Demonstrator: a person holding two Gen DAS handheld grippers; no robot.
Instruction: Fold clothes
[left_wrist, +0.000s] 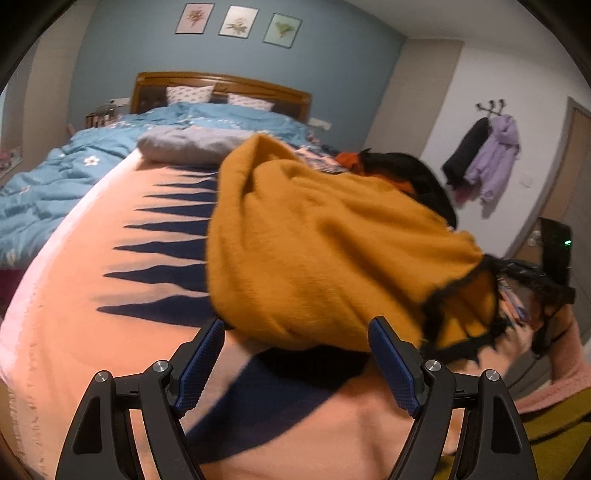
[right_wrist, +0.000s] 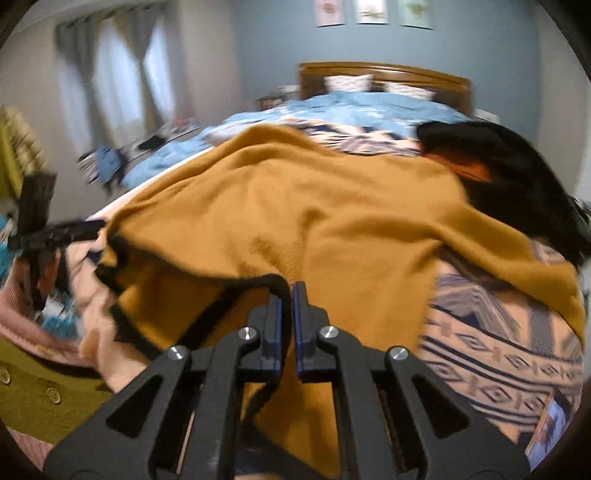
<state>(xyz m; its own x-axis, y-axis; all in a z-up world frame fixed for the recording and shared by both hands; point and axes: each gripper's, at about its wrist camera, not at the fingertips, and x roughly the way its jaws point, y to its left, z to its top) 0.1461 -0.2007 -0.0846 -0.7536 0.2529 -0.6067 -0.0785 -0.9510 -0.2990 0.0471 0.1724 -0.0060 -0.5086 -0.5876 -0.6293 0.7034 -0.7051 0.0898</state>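
Observation:
A mustard-yellow garment (left_wrist: 314, 251) with black trim lies bunched on the peach blanket (left_wrist: 74, 314) with navy triangles that covers the bed. My left gripper (left_wrist: 295, 332) is open just short of the garment's near fold, nothing between its fingers (left_wrist: 201, 363). My right gripper (right_wrist: 288, 293) is shut on the black-trimmed edge of the garment (right_wrist: 314, 206), and the trim runs in between the jaws. In the left wrist view the right gripper (left_wrist: 517, 280) lifts that edge at the right. A black garment (right_wrist: 517, 166) lies past the mustard one.
A blue duvet (left_wrist: 74, 166) and a folded grey cloth (left_wrist: 184, 144) lie toward the wooden headboard (left_wrist: 221, 85). Clothes hang from wall hooks (left_wrist: 487, 155). An olive buttoned garment (right_wrist: 44, 398) and pink fabric sit at the near left. My left gripper (right_wrist: 59, 230) shows at the left edge.

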